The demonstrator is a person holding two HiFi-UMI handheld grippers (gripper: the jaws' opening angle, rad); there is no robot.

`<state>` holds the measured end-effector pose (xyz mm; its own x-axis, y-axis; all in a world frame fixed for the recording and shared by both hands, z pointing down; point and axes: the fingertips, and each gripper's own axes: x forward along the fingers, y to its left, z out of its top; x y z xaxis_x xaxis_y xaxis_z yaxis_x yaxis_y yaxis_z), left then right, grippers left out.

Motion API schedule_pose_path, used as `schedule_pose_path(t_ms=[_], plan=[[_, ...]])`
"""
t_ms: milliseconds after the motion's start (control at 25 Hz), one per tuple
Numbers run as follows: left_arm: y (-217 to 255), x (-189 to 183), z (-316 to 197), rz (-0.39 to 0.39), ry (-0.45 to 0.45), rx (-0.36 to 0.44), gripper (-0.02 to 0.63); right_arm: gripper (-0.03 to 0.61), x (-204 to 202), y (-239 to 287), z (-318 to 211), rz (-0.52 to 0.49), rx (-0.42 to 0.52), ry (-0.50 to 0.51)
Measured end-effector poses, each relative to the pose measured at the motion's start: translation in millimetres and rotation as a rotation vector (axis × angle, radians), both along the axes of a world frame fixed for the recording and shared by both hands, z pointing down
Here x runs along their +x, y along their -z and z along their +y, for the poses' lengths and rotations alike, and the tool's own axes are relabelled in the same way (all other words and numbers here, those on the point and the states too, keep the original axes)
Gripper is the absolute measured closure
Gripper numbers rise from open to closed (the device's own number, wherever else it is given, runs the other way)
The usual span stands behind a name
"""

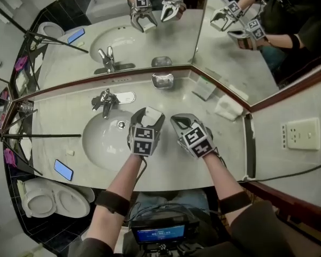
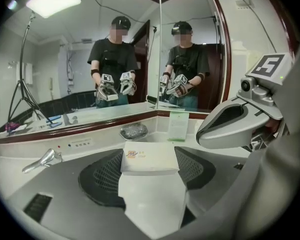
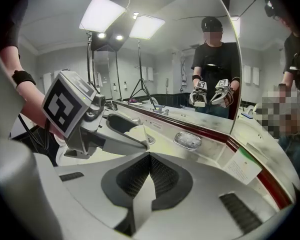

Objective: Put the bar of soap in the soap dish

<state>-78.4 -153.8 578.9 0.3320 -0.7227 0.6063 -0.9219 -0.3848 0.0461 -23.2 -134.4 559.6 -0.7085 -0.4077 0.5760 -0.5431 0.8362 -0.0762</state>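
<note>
Jaws of the left gripper clamp the boxed bar of soap, presumably bound for the soap dish; right gripper closed, empty.

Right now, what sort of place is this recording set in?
A bathroom, perhaps a hotel's: a sink with a faucet set in a counter below corner mirrors, and a toilet beside it.

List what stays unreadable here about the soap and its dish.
- Any bar of soap: unseen anywhere; the closed soap box in the left gripper hides any contents.
- Inside of the soap dish: small and glary in all views.
- Print on the card, left gripper view: too small.
</note>
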Motion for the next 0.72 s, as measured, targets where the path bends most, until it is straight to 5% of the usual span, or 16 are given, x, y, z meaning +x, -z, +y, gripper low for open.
schedule_pose_path(t_ms=[720], plan=[[-51.9, 7.9, -149.2, -0.074, -0.041, 0.019, 0.29, 0.56, -7.9, -51.6, -88.0, 0.037, -0.02, -0.01]])
